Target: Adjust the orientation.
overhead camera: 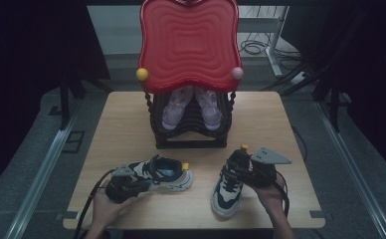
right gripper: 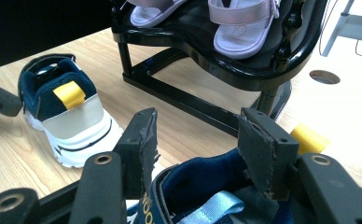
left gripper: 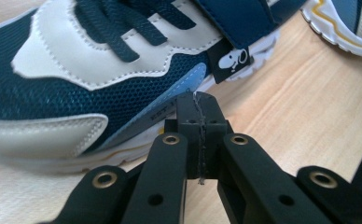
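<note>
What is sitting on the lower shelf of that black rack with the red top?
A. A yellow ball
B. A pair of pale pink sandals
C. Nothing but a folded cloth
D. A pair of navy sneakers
B: the pink sandals stand side by side on the black rack under its red top, while both navy sneakers lie on the table by the hand-held grippers.

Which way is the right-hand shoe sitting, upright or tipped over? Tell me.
Upright. The right-hand shoe rests sole-down on the table, its opening facing up, with the right gripper open astride its collar.
</note>
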